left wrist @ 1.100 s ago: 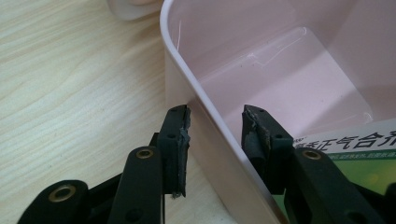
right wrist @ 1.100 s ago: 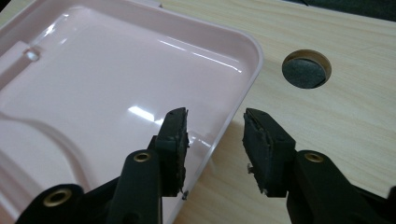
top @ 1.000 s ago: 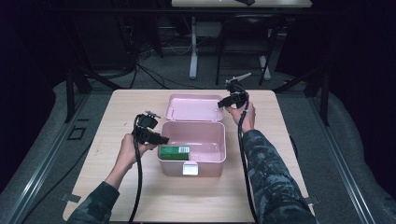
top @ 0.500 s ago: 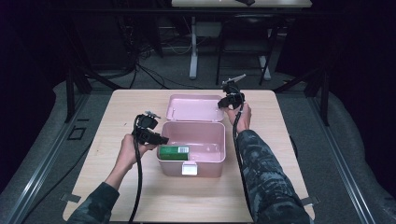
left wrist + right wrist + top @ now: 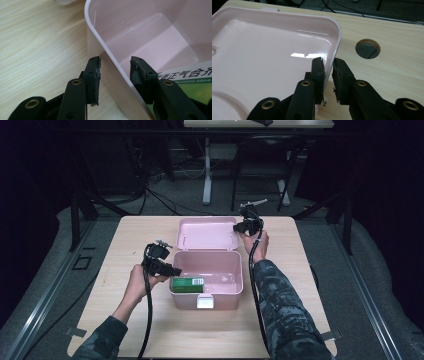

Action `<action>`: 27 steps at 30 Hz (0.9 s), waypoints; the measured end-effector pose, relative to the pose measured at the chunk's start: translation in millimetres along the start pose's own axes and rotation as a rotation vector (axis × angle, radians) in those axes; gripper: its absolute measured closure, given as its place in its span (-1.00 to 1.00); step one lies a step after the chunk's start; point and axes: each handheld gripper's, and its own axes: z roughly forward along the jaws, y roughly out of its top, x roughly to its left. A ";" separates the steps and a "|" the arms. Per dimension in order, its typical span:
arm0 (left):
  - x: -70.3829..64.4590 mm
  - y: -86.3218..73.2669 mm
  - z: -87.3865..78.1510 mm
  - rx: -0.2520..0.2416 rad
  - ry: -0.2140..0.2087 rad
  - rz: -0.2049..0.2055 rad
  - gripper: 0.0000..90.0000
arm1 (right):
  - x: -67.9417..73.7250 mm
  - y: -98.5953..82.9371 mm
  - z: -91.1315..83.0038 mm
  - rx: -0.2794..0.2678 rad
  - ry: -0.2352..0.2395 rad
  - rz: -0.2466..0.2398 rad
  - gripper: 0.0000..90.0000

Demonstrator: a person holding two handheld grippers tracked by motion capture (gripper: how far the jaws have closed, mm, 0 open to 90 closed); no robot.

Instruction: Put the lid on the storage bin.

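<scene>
Sitting mid-table (image 5: 125,320), glossy pink box (image 5: 235,287), lid (image 5: 207,233) flung back. Left gripper (image 5: 113,75) agape astride box's left wall; right gripper (image 5: 328,75) apparently nipping lid's rim. Left gripper view alone reveals green carton's (image 5: 195,85) Chinese print.

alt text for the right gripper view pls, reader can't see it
The right tool straddles the rim of the open pink lid, one black jaw inside the rim and one outside, with a narrow gap left between them. The lid lies on a light wooden table, which has a round cable hole beyond the jaws.
</scene>
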 end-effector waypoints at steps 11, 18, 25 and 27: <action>0.1 -0.6 0.1 -0.003 0.000 -0.002 0.32 | -1.7 1.8 -21.0 -0.079 0.059 0.003 0.80; -0.5 -0.6 0.3 -0.004 0.008 -0.003 0.33 | -0.1 0.6 -35.6 -0.133 0.086 -0.003 0.83; -0.5 -0.7 0.4 -0.005 0.007 -0.007 0.32 | 2.8 -1.0 -49.8 -0.174 0.098 -0.030 0.85; -1.0 -0.9 0.5 -0.013 0.010 -0.010 0.33 | 2.5 -2.0 -54.1 -0.187 0.108 -0.038 0.86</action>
